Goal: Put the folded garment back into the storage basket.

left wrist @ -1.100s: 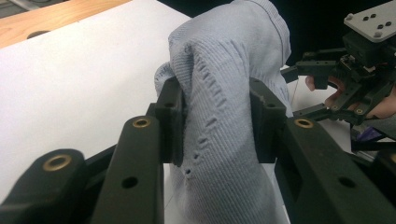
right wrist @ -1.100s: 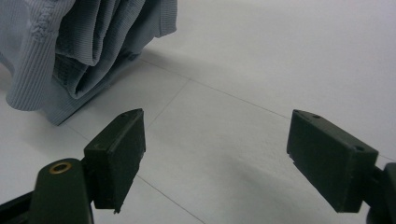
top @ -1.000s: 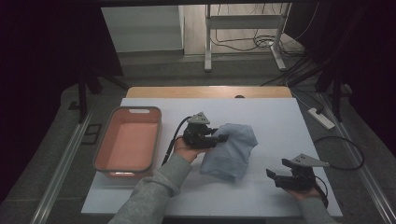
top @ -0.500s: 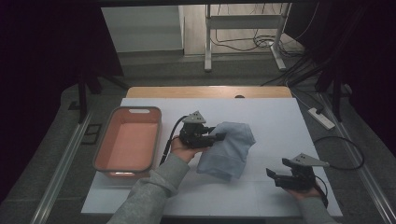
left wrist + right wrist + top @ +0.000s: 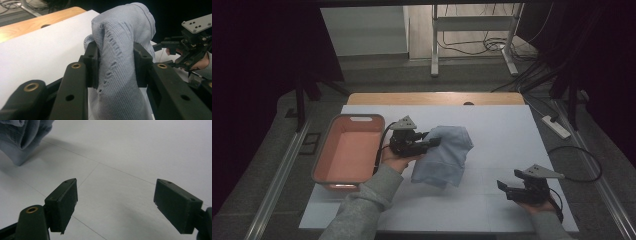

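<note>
White table point(image 5: 492, 125), dim room.

A white table top point(image 5: 492, 125) fills the middle of the high view. A pink rectangular bin point(image 5: 347, 152) sits on the table's left part, open side up. A strip of bare wood point(image 5: 432, 98) edges the table's far side. A white power strip point(image 5: 556, 126) lies on the floor just right of the table. Metal stand legs point(image 5: 472, 35) and loose cables point(image 5: 492, 46) lie beyond the table.
</note>
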